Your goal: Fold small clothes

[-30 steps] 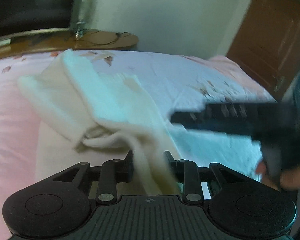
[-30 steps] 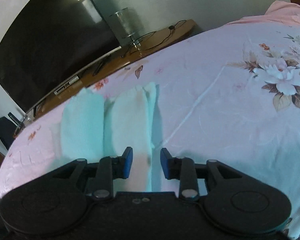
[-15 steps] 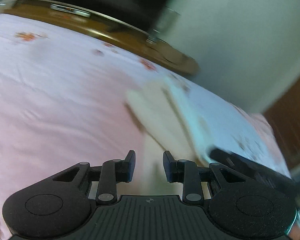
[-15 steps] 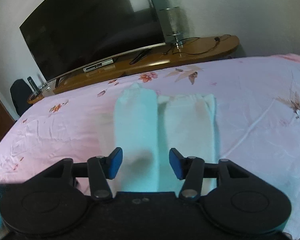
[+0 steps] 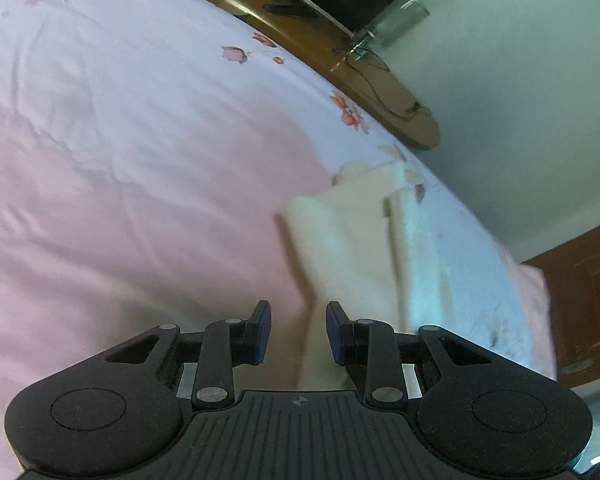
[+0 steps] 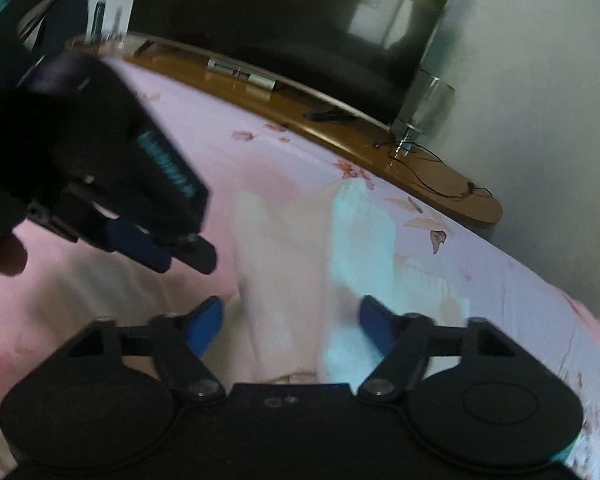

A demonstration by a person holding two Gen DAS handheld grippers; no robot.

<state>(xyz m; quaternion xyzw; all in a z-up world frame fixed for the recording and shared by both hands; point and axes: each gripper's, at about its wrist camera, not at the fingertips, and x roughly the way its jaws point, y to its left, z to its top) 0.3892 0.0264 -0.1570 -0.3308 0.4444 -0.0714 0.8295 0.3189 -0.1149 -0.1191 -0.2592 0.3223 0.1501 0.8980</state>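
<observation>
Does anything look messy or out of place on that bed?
Nothing stands out. The white garment lies flat on the pink floral sheet, folded lengthwise with a seam down its middle. Both grippers, left and right, hover open near its closest end.

One cream garment (image 6: 300,264), one bedsheet (image 5: 120,160), one television (image 6: 280,12), two grippers.

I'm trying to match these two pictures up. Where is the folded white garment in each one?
Left wrist view: the white garment lies right of centre on the pink bedsheet, running down towards the gripper's fingers.
Right wrist view: it lies at centre, reaching down between the open blue pads.
Shared landmark: the curved wooden shelf with a black cable, beyond the bed's far edge.
</observation>
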